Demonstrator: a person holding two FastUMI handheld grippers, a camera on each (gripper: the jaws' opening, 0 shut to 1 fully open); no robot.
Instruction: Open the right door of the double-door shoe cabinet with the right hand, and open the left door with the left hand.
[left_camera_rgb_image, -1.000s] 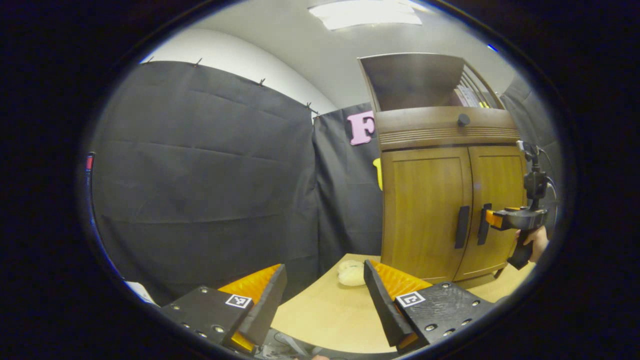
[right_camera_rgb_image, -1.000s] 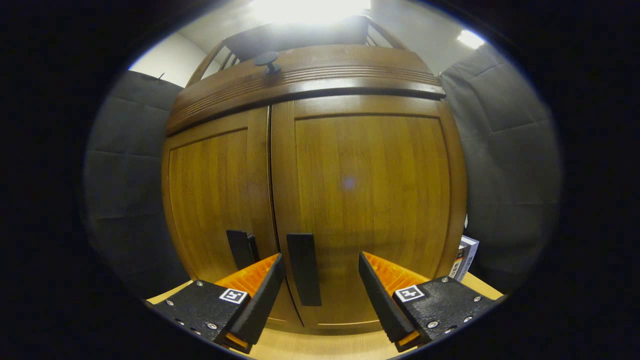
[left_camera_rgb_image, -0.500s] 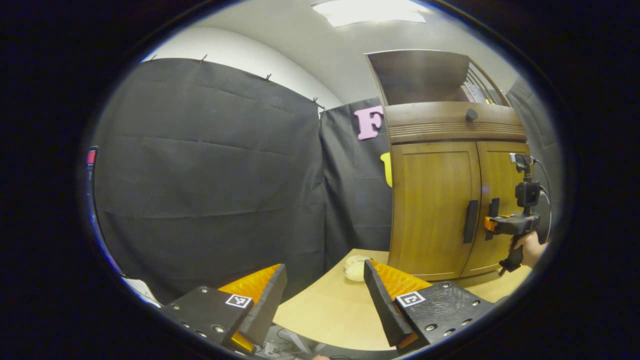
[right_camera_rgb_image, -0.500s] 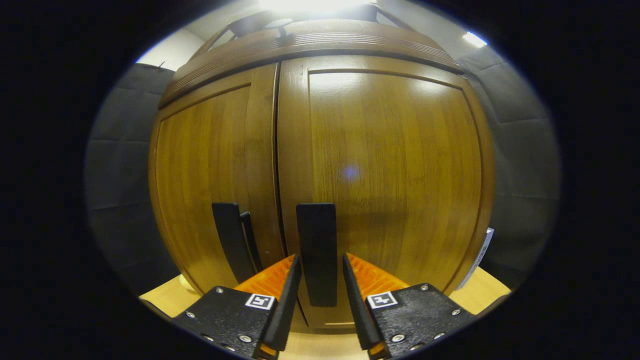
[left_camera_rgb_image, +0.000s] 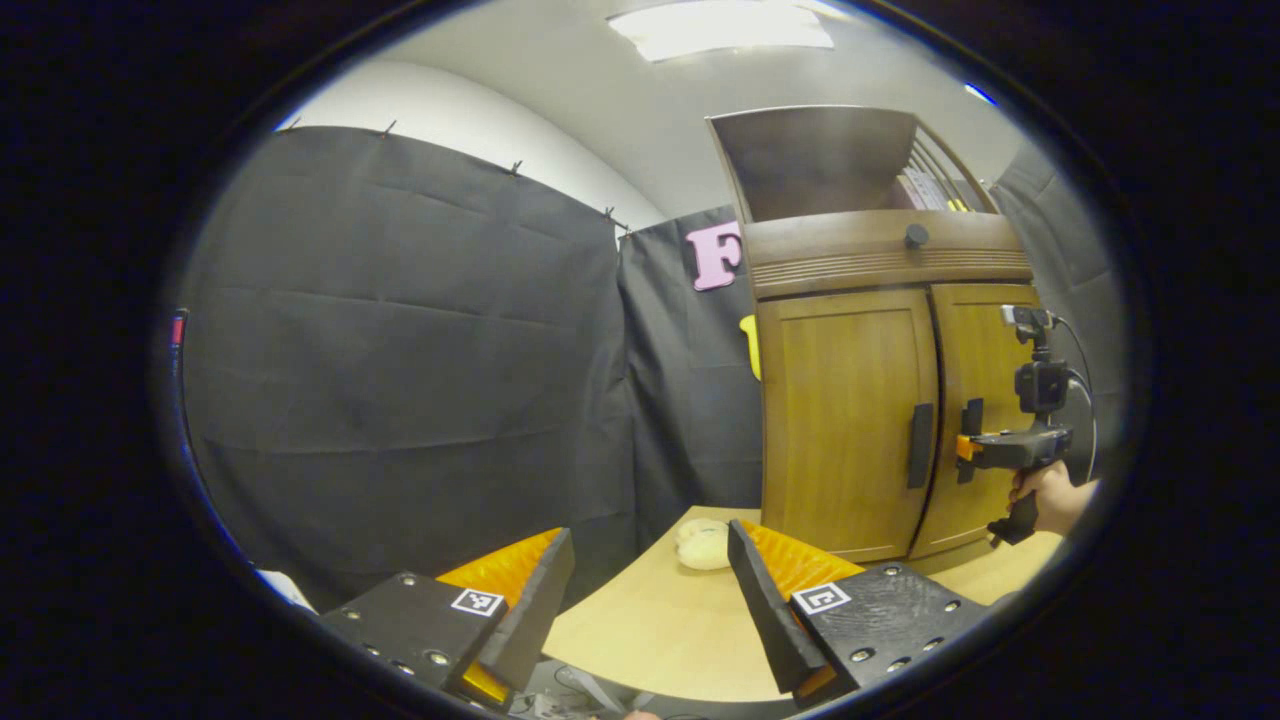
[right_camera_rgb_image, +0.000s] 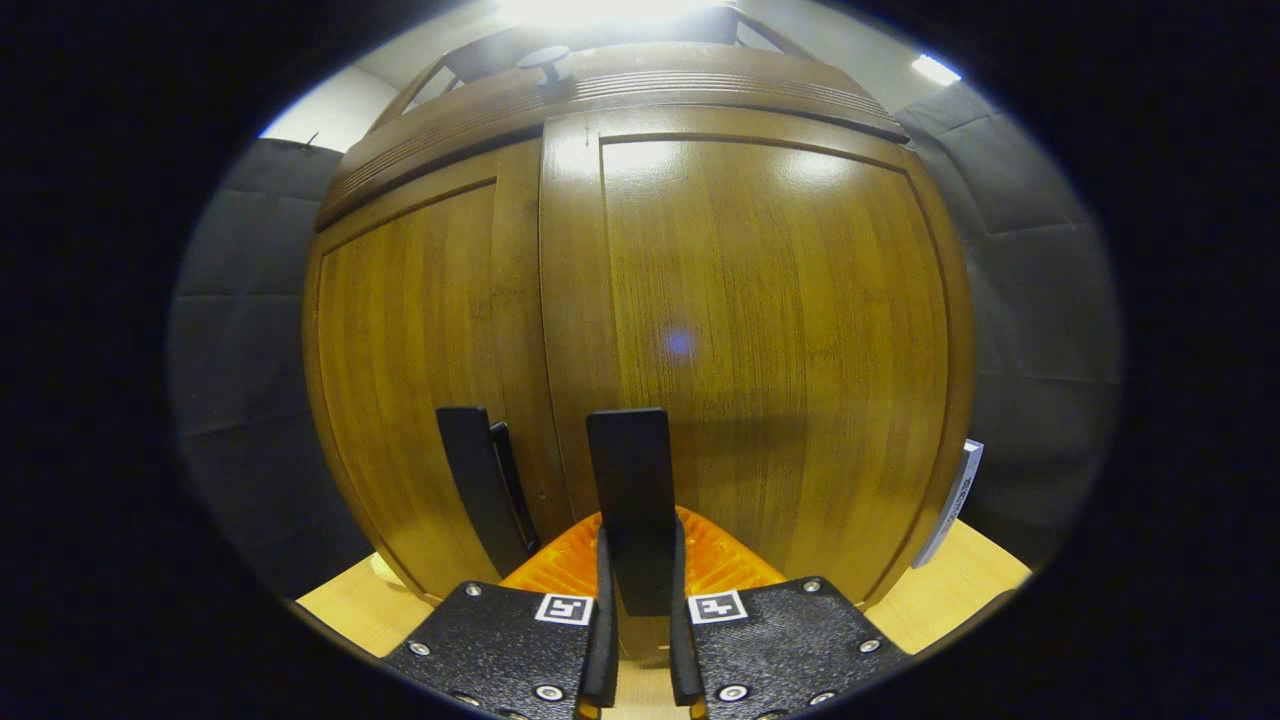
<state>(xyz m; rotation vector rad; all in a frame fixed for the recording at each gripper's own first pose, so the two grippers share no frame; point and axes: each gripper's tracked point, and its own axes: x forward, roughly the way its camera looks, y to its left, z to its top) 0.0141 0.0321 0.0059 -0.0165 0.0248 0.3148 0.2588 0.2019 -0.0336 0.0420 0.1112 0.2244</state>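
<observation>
1. My right gripper (right_camera_rgb_image: 637, 650) has its fingers closed in against both sides of the flat black vertical handle (right_camera_rgb_image: 632, 500) on the right door (right_camera_rgb_image: 760, 340) of the brown wooden double-door shoe cabinet (left_camera_rgb_image: 880, 400).
2. The cabinet stands on the pale wooden table (left_camera_rgb_image: 650, 620), in front of the black cloth wall. Both doors are framed panels with a warm, vertical grain, under a ribbed darker top band carrying a small dark round knob (left_camera_rgb_image: 916, 236).
3. The left door (right_camera_rgb_image: 410, 380) has a matching black handle (right_camera_rgb_image: 475, 485), just beside the centre seam.
4. My left gripper (left_camera_rgb_image: 650, 610) hangs well apart from the cabinet, above the table's near edge, fingers spread wide and empty.
5. From the left gripper view, my hand (left_camera_rgb_image: 1050, 495) holds the right gripper at the right door's handle.
6. A small cream-coloured lump (left_camera_rgb_image: 703, 544) lies on the table near the cabinet's left corner.
</observation>
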